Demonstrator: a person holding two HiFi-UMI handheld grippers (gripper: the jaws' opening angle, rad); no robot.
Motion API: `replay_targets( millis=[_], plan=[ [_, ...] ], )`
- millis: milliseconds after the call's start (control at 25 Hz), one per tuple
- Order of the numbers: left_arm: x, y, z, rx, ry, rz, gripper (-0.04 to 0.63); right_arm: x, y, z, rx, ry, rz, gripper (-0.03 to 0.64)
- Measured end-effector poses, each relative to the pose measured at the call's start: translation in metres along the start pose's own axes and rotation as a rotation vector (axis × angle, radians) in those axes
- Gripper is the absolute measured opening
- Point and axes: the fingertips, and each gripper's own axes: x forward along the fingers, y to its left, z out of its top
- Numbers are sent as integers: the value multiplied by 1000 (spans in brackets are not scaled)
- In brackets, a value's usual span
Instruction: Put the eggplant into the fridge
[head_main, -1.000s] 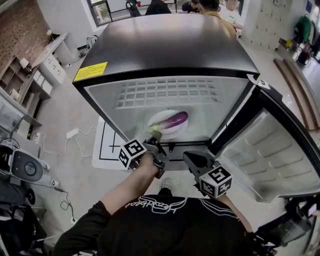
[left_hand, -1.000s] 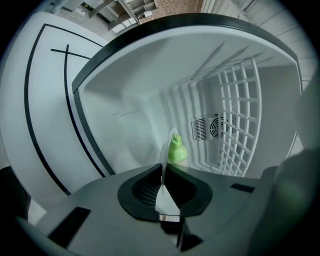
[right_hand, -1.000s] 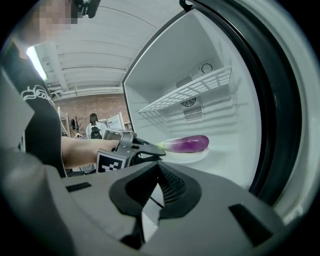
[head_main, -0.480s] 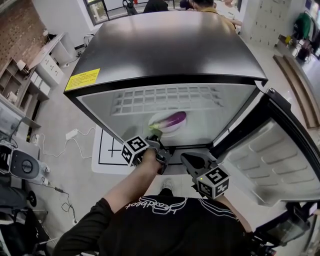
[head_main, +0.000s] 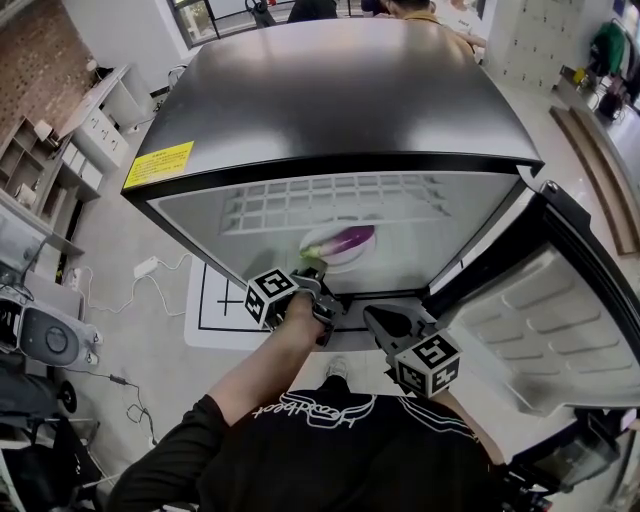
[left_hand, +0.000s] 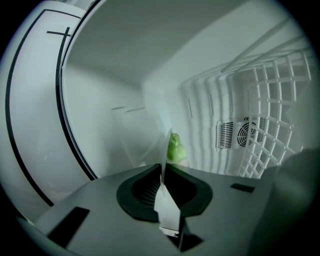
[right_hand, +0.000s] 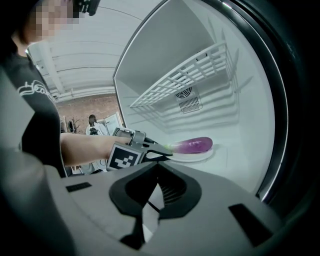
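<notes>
- My right gripper (head_main: 378, 320) hangs nearest me, just outside the front edge of the fridge (head_main: 340, 90) floor, on the side of the open door (head_main: 560, 330). Its jaws are together with nothing between them.
- My left gripper (head_main: 316, 288) is just beside it, reaching over that same front edge. Its jaws are pinched narrow on the near rim of the white plate (head_main: 335, 258), which shows edge-on between them in the left gripper view.
- The plate lies low on the fridge floor, close to the front edge and roughly midway between the side walls. I cannot tell whether its near rim is lifted.
- The eggplant (head_main: 350, 238) lies on the plate inside the fridge. Its purple body points toward the door side and its green stem end sits just beyond my left gripper's tips.
- Above it a white wire shelf (head_main: 330, 195) spans the compartment from wall to wall.
- Farthest in, on the back wall, I see a round fan grille (left_hand: 248, 134).
</notes>
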Motion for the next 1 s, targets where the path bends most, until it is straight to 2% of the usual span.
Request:
replay_targets(
  millis=[120,400,480,720,1000],
  plan=[
    [3,-4,2,-12,-8,-15,26,-1,-3,0,8,-3,-4,8],
    [7,1,-2,-19,15,5,34,-4,-6,1,10,-7,-10,8],
    [7,-2,-3,-8,16,-12,76,-5,-6,1,9,-9,-14,8],
    [6,-7,-7,7,37,-39,145,-7,-4,3,8,-2,-13,8],
    [7,-14,-14,-27,93,-86,246,-8,-5,5,5,-17,-22,8]
  ],
)
